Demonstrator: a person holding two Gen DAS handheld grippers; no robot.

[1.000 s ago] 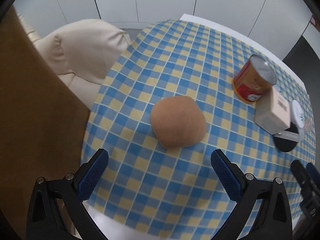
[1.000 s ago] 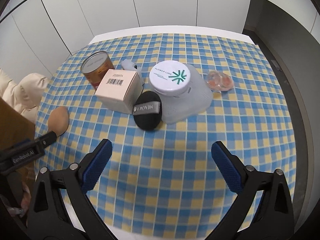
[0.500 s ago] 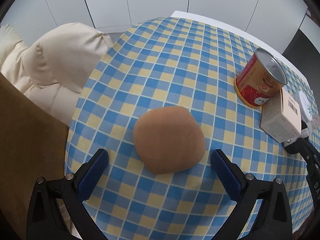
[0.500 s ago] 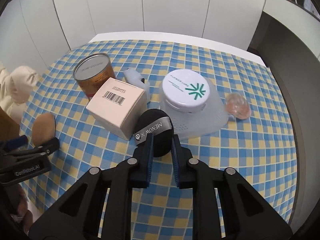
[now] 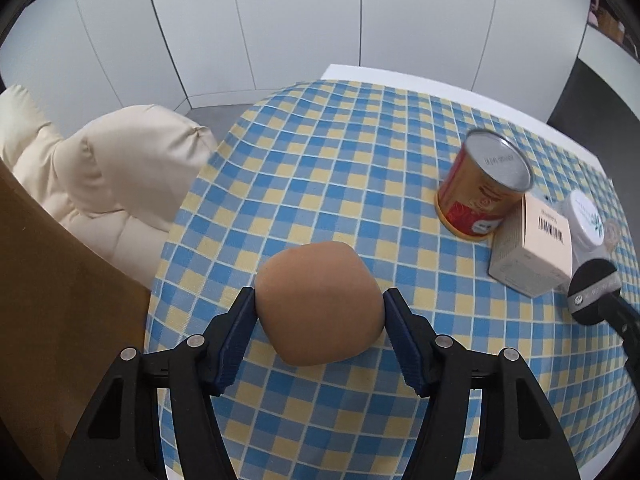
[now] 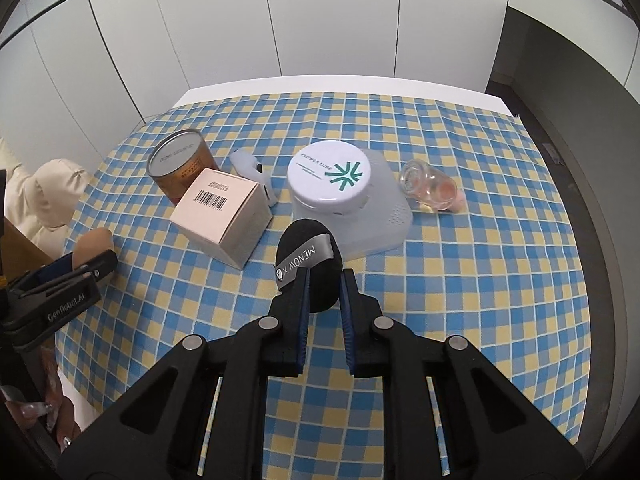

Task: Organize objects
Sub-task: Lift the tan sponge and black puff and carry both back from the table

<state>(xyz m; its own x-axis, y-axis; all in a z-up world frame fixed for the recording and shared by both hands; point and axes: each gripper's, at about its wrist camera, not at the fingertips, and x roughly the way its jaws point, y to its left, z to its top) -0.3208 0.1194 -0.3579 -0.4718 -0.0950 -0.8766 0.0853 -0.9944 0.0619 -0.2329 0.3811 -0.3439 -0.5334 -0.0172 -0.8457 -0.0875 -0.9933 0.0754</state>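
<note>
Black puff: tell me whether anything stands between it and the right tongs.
Nothing does. The right tongs are shut on the black puff, pads against its sides. The pink box and white round-lidded case sit close behind it, not between.

Seen from the right wrist, the worktop (image 6: 460,288) lies bare from 3 to 6 o'clock, and along its far strip at 12. At the middle a cluster blocks the way: a tin can (image 6: 180,168), a barcoded box (image 6: 224,216), a white device (image 6: 256,176) just behind it, a white-lidded container (image 6: 344,196), and a clear jar (image 6: 432,192) on its side at 2 o'clock. Seen from the left wrist, open cloth runs to 12; a cream cushion (image 5: 120,172) and brown panel (image 5: 52,300) bound 9 o'clock.
</note>
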